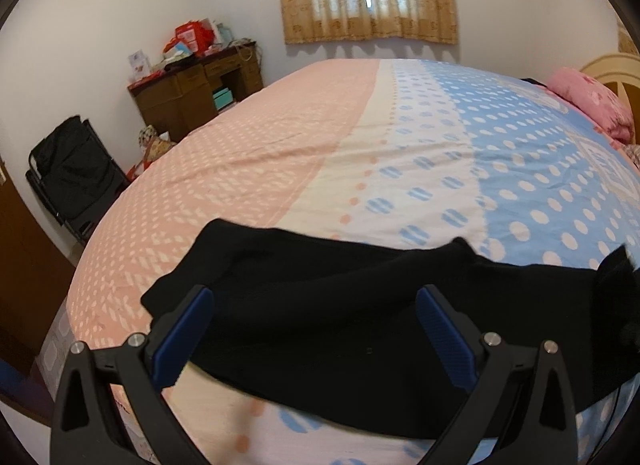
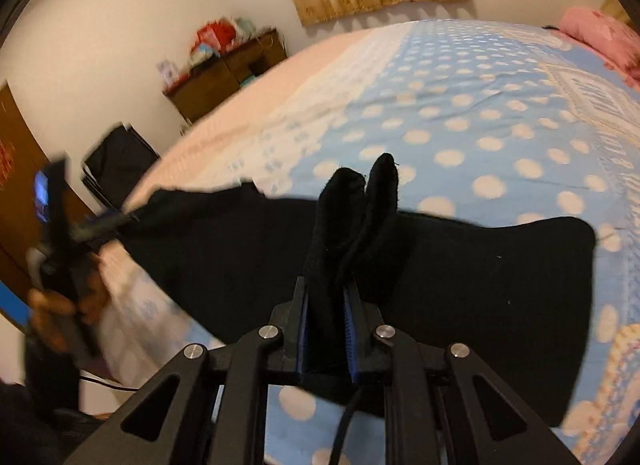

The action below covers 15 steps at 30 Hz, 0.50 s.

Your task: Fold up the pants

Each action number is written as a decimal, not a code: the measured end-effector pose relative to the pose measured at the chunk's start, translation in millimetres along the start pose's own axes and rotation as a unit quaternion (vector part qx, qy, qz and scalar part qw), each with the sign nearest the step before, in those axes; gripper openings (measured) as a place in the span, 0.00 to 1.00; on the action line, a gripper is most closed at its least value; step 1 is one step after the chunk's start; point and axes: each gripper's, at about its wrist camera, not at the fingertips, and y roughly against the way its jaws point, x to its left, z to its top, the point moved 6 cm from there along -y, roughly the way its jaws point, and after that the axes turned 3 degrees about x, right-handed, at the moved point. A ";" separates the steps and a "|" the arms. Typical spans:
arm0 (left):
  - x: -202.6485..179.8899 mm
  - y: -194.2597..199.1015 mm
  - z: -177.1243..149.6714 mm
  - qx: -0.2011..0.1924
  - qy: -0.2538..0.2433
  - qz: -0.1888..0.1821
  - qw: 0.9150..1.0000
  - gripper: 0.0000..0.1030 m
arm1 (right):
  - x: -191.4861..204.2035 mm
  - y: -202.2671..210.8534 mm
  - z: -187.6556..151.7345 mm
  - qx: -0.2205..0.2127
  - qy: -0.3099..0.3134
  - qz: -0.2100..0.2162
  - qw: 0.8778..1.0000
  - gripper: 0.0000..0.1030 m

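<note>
Jaws: right gripper [image 2: 327,301] clamps a bunched fold of the black knit pants [image 2: 460,281]; left gripper [image 1: 314,329] wide, empty | Axis: pants lie crosswise on the dotted bedsheet [image 1: 400,153] | Nearer: right.

Your left hand-held gripper [image 1: 314,329]: black frame, blue ribbed pads, silver screws. Your right hand-held gripper [image 2: 328,305]: same build, black cable beneath.

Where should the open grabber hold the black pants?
Probably the near-left corner of the pants, coming from above and the bed's near edge. That end lies flat between the open left gripper fingers, while the right gripper already pinches a bunched fold.
</note>
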 end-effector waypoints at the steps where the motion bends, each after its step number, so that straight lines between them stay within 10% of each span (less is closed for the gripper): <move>1: 3.2 -1.9 -0.6 0.002 0.004 0.000 1.000 1.00 | 3.7 -10.4 -3.6 0.006 0.012 -0.017 1.000 0.18; 3: 8.9 -5.8 -1.9 0.007 0.012 0.000 1.000 1.00 | 7.7 -26.9 -9.3 0.016 0.022 -0.040 0.999 0.22; 7: 14.2 -9.2 -3.5 0.010 0.017 -0.004 1.000 1.00 | 14.7 -31.4 -15.3 0.012 0.037 -0.023 0.999 0.60; 10: 15.0 -9.5 -3.4 0.011 0.019 -0.008 1.000 1.00 | 29.6 -17.2 -17.5 0.011 0.043 0.009 0.999 0.64; 15: 13.2 -5.8 -3.6 0.007 0.017 -0.014 1.000 1.00 | 74.1 25.2 -24.4 0.029 -0.016 0.211 0.977 0.64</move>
